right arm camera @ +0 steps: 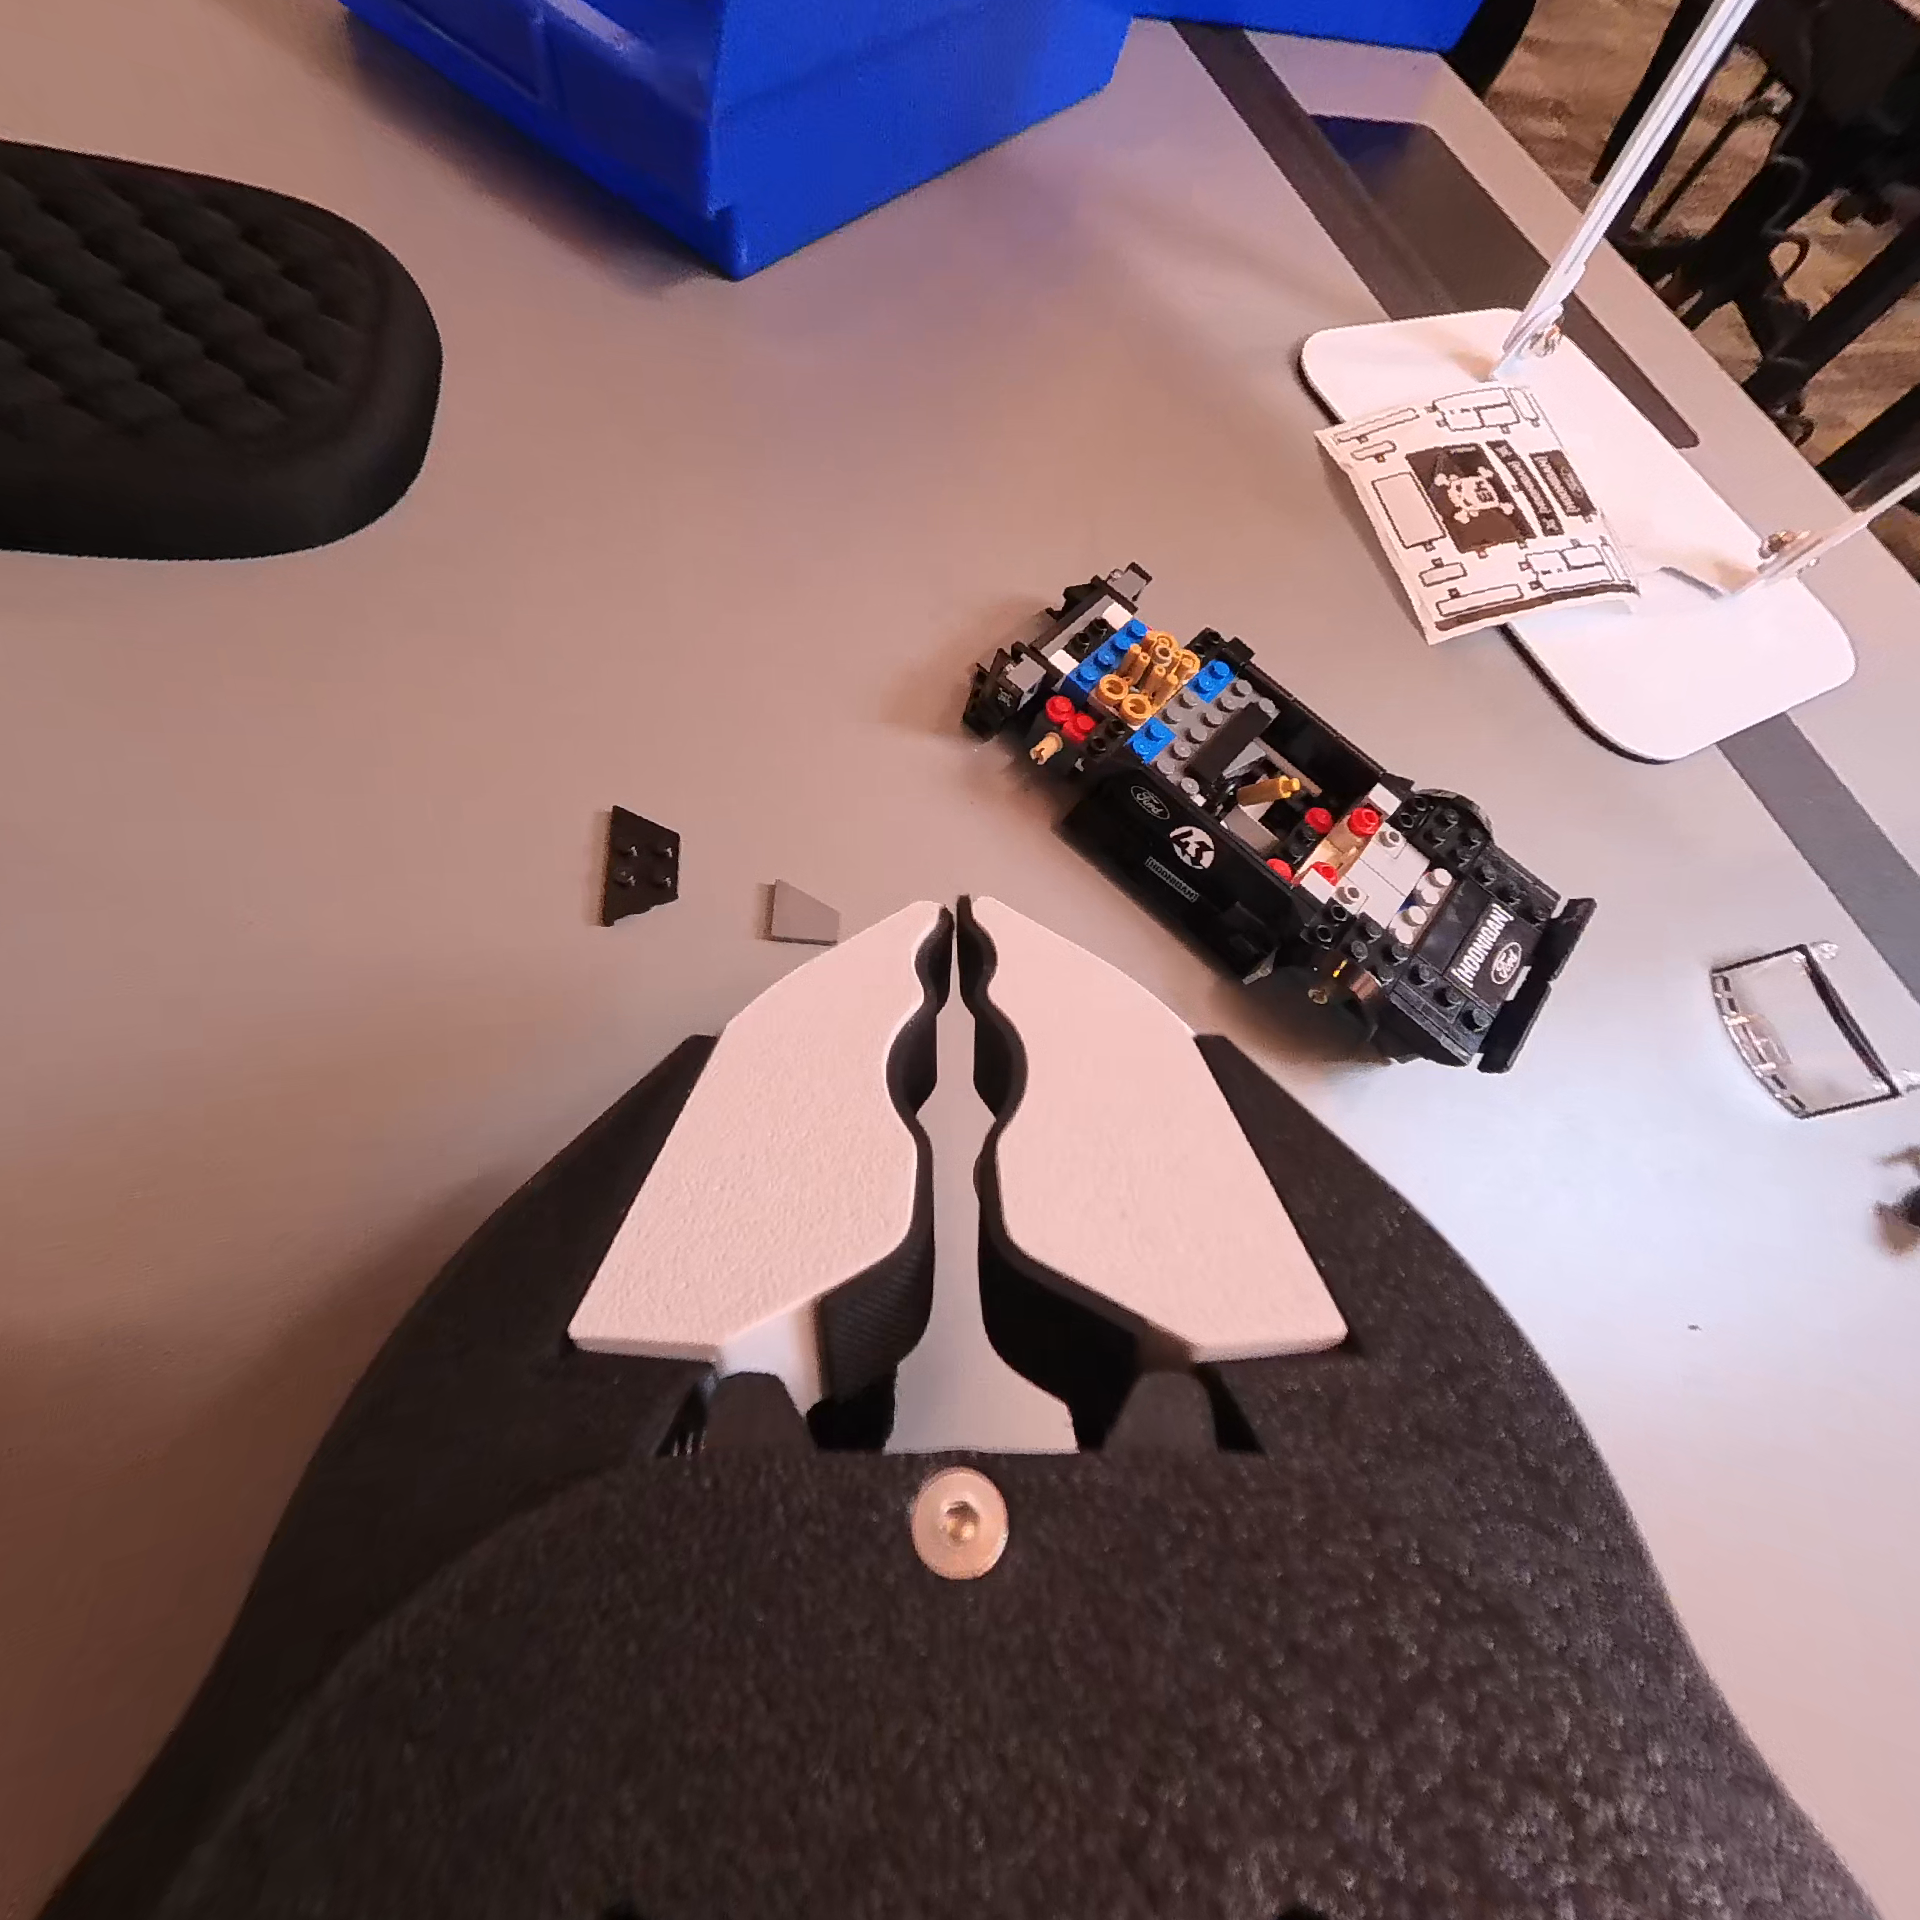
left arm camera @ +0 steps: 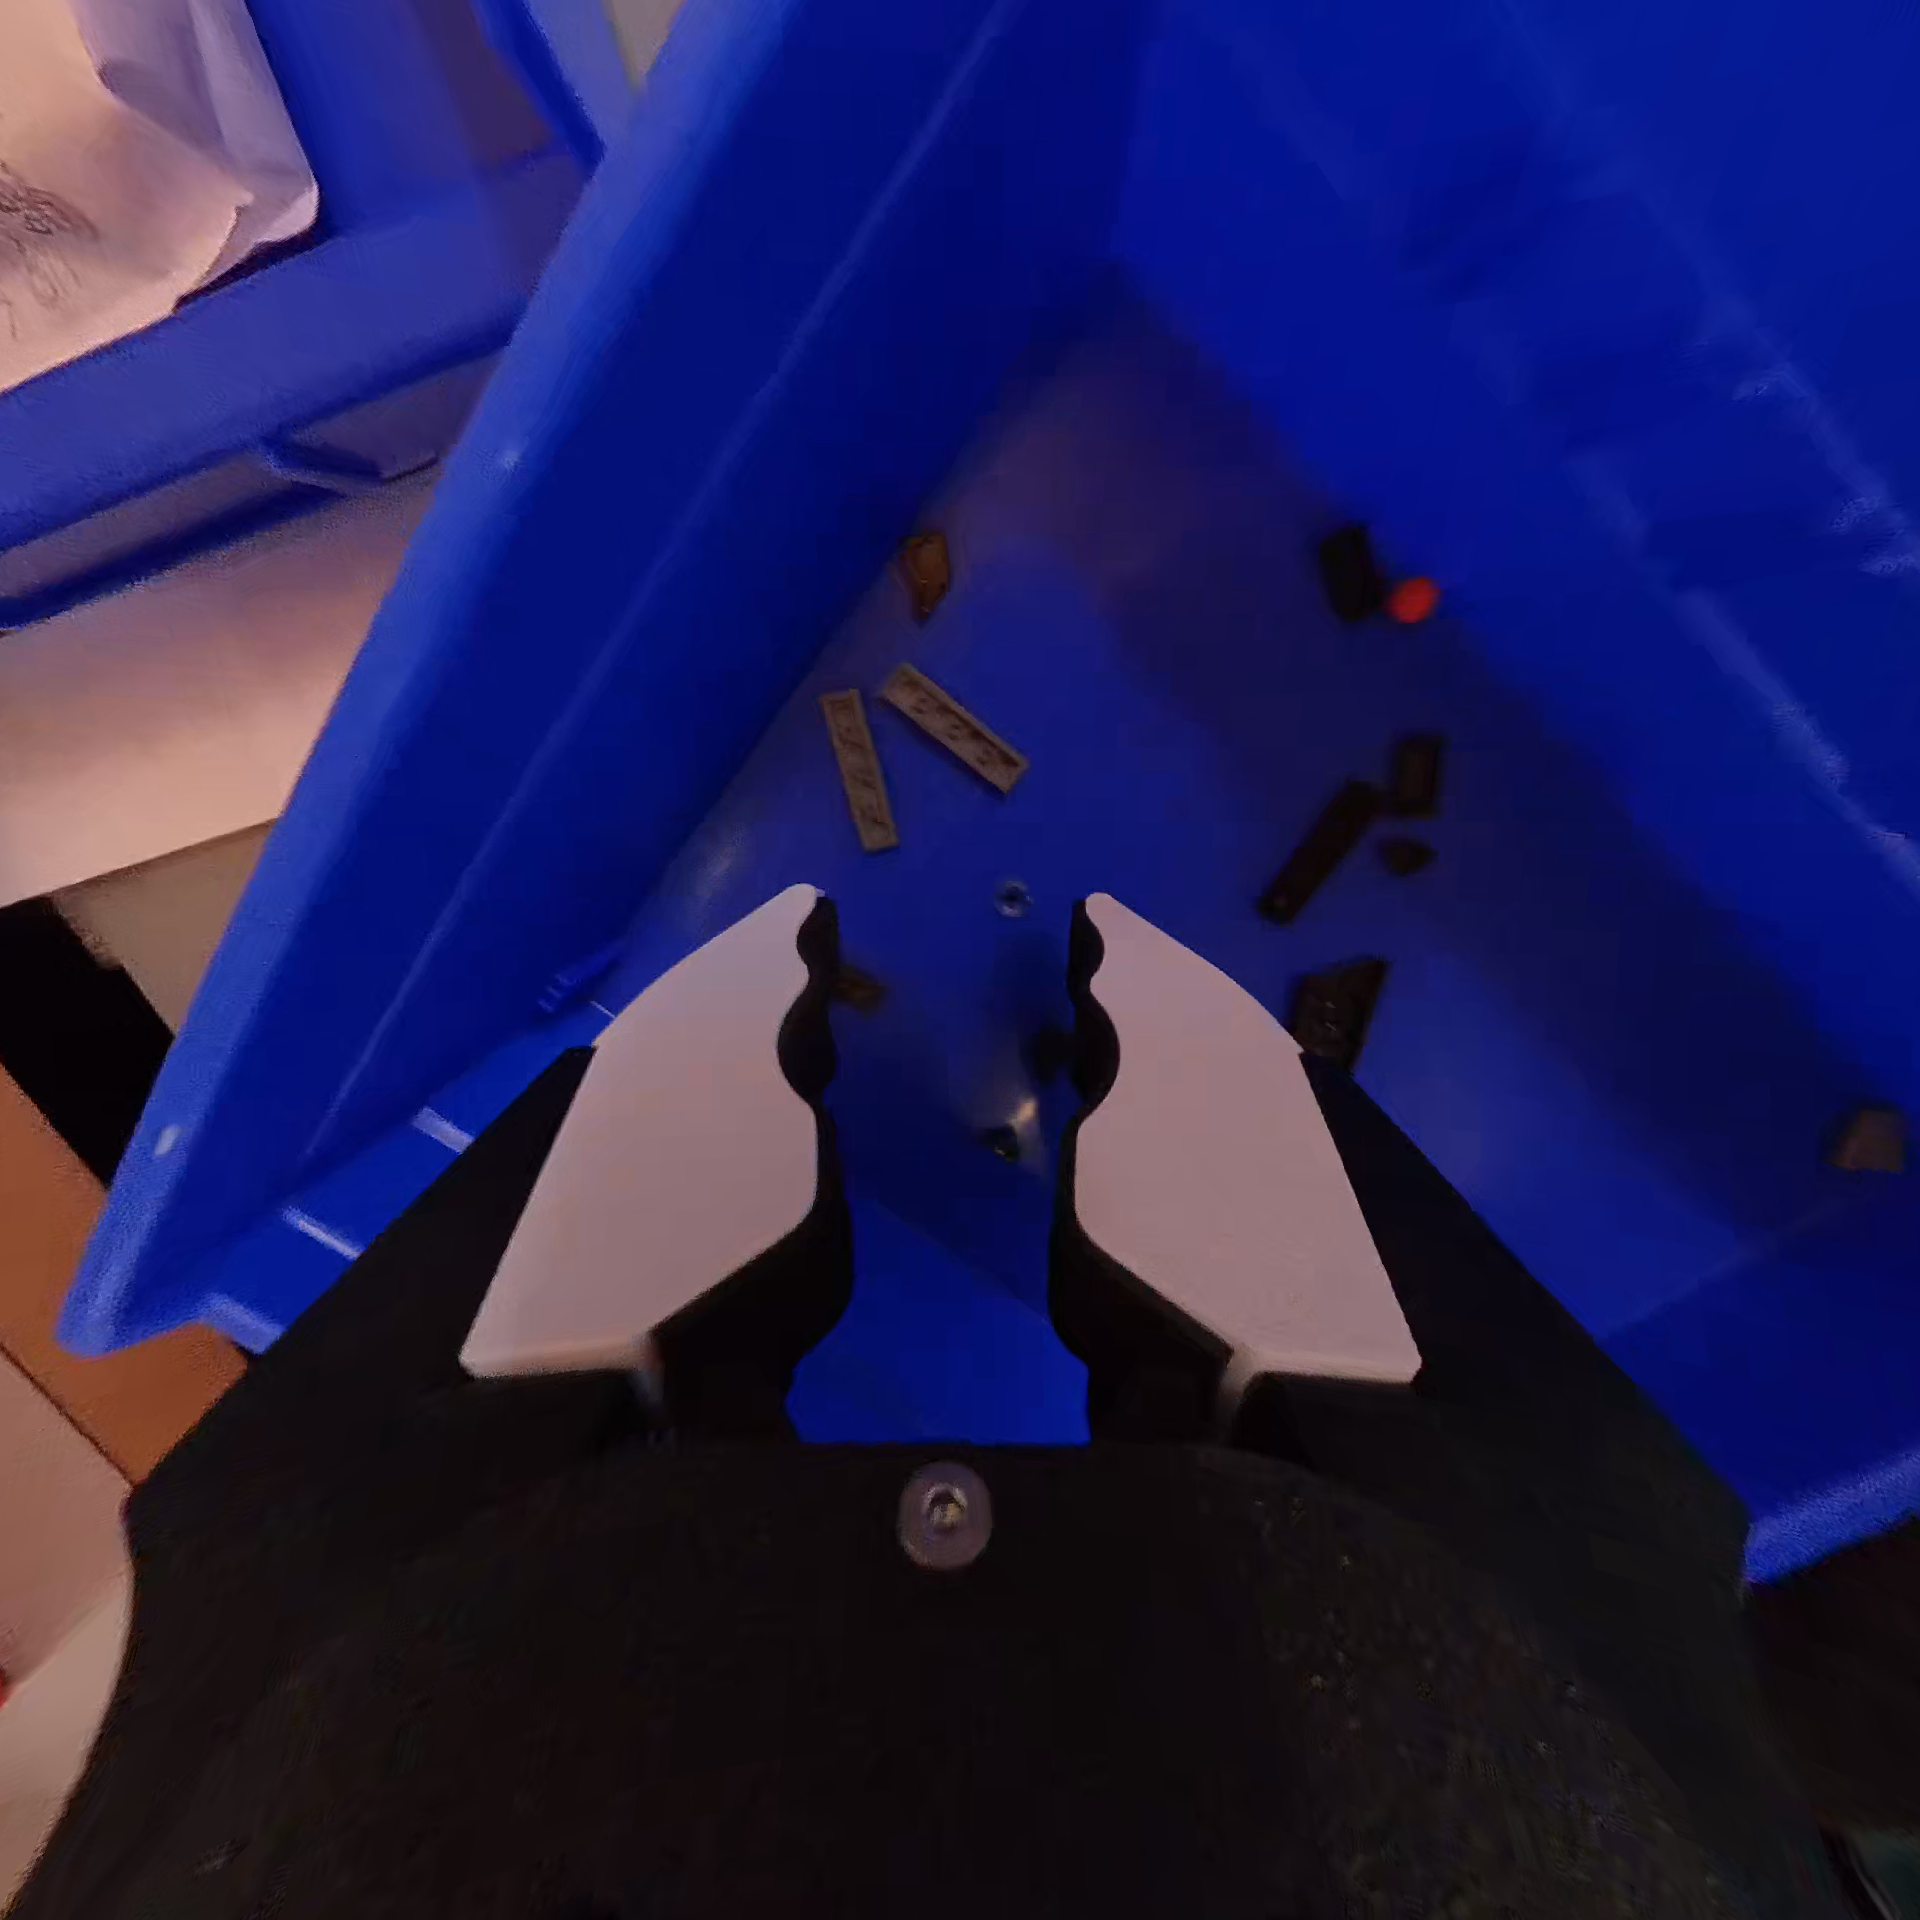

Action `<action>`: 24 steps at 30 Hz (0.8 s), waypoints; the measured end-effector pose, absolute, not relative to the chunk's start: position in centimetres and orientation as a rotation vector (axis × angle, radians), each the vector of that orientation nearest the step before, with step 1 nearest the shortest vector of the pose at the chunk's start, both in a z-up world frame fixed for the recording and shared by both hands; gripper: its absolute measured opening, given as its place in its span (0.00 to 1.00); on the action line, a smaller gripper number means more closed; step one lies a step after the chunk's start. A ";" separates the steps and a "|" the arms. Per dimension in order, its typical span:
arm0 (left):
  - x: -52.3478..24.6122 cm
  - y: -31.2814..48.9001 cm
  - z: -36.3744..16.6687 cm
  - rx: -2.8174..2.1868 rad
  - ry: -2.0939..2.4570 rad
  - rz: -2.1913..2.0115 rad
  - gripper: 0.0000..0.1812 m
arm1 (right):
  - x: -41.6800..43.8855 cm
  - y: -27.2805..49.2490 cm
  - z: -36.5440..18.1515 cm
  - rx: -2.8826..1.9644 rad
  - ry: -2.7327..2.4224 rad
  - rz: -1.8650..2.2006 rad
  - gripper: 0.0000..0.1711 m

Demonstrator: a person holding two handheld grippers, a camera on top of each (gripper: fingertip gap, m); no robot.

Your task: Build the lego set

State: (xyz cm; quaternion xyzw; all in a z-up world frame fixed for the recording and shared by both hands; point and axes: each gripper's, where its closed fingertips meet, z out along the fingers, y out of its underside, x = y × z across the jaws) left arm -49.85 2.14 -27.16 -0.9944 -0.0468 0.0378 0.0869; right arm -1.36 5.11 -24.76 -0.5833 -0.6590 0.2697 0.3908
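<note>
Closest in, the right gripper (right arm camera: 956, 914) hovers over the grey table (right arm camera: 727, 520) with its jaws pinched nearly together and nothing between them; just past its tips sit two loose bits, a small grey wedge tile (right arm camera: 800, 914) and a black wedge plate (right arm camera: 641, 864) a little further left; off to the right lies the half-built black car (right arm camera: 1278, 821), roof still off so the studs and tan engine parts show; I'd guess it's light but fragile, so grab it by the solid black side walls, not the spoiler end or the stuck-on bits; beyond that there's one clear windscreen piece (right arm camera: 1808, 1029), one sticker sheet (right arm camera: 1475, 509) on a white stand base (right arm camera: 1662, 665), and a blue bin (right arm camera: 831, 135) at the back. Over on the other side, the left gripper (left arm camera: 951, 909) is parted moderately, empty, dipping into a blue bin (left arm camera: 644, 582); scattered on its floor I count two tan plates (left arm camera: 951, 727), one red round piece (left arm camera: 1411, 600) and roughly eight dark bits, blurry so don't quote me; all tiny, hard and slippery, best pinched across the long edges.
</note>
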 end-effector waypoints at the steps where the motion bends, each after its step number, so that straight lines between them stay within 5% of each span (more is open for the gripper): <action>1: -50.3 2.3 -27.5 -2.969 -0.140 0.139 0.24 | -1.4 5.2 -24.9 -1.485 -1.674 0.684 0.00; 24: -49.1 3.6 -30.2 -3.020 -0.135 -0.060 0.18 | -1.5 4.9 -24.8 -1.473 -1.676 0.691 0.00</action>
